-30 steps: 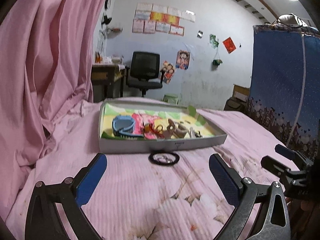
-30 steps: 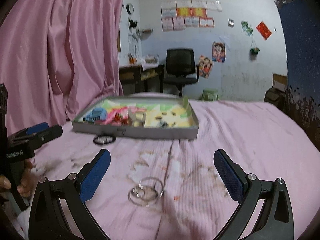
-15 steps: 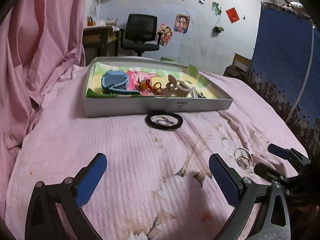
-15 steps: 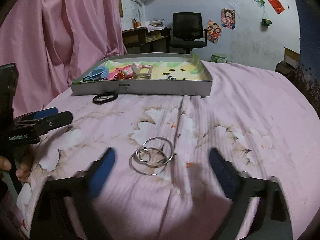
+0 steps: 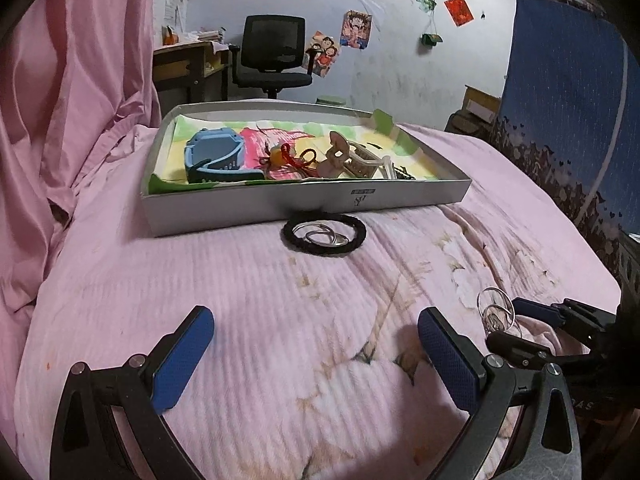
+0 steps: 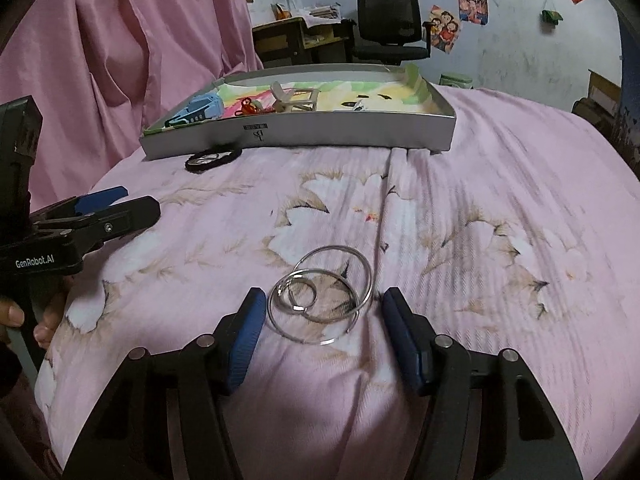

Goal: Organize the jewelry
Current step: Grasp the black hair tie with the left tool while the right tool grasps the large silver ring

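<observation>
1. the shallow box [image 5: 304, 200] sits on the bed [image 5: 280, 300] with a fair bit in it already: a blue watch [image 5: 212, 156], a red knotted charm [image 5: 288, 154], a pale hair claw [image 5: 344, 156] and some small bits at the far end that i can't make out.
2. so a share of the sorting looks done, but two lots are outside the box on the pink bedspread.
3. first lot: a black hair tie [image 5: 324, 234] with thin silver hoops lying inside its ring, just in front of the box wall, maybe touching it.
4. second lot: the silver rings [image 6: 320, 296], a bundle of overlapping hoops of different sizes, flat on the bedspread well short of the box.
5. the right gripper [image 6: 324, 316] is down on that bundle, its jaws partly spread, one blue pad at each side of the hoops.
6. the pads look close to the outer hoop, though i can't say whether either pad touches it; nothing is pinched.
7. in the left wrist view the same rings [image 5: 496, 312] show just ahead of the right gripper's tips.
8. the left gripper [image 5: 316, 344] hangs over bare bedspread with its jaws spread wide and empty, the hair tie well ahead of it, the box beyond.
9. my read: the rings get picked up next, then the hair tie lot is what's left.
</observation>
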Demonstrator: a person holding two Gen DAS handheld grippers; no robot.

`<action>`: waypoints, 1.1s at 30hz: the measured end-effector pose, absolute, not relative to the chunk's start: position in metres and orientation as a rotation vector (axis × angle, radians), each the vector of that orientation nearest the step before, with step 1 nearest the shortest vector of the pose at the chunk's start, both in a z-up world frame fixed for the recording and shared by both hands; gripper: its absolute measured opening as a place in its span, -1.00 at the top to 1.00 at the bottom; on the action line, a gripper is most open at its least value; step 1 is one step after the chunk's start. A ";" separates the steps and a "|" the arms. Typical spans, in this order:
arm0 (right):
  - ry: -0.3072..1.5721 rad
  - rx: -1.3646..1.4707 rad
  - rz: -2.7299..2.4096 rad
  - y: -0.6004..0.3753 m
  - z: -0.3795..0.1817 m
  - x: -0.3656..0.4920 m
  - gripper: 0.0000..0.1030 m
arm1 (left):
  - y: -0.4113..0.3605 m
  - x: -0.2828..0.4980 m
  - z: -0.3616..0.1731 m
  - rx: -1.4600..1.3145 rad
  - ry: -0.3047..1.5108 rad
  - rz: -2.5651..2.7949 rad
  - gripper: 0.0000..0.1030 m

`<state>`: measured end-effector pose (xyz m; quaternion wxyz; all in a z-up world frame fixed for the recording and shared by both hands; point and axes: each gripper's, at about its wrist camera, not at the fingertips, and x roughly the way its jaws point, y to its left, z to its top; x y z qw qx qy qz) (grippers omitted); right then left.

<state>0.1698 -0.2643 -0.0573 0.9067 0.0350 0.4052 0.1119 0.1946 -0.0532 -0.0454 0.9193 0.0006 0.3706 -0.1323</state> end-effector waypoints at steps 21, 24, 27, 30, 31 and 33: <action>0.824 0.085 0.251 -0.249 -0.056 0.212 0.23 | -0.069 0.261 -0.048 0.005 0.855 -0.280 -0.85; 0.821 0.087 0.254 -0.247 -0.055 0.218 0.23 | -0.071 0.266 -0.049 0.011 0.861 -0.276 -0.79; 0.821 0.094 0.257 -0.246 -0.056 0.220 0.23 | -0.075 0.272 -0.050 0.027 0.873 -0.267 -0.64; 0.822 0.097 0.258 -0.246 -0.056 0.221 0.23 | -0.077 0.276 -0.051 0.030 0.879 -0.267 -0.47; 0.822 0.098 0.259 -0.247 -0.057 0.220 0.23 | -0.077 0.276 -0.051 0.029 0.878 -0.267 -0.42; 0.823 0.099 0.259 -0.247 -0.057 0.219 0.23 | -0.076 0.275 -0.051 0.023 0.874 -0.272 -0.23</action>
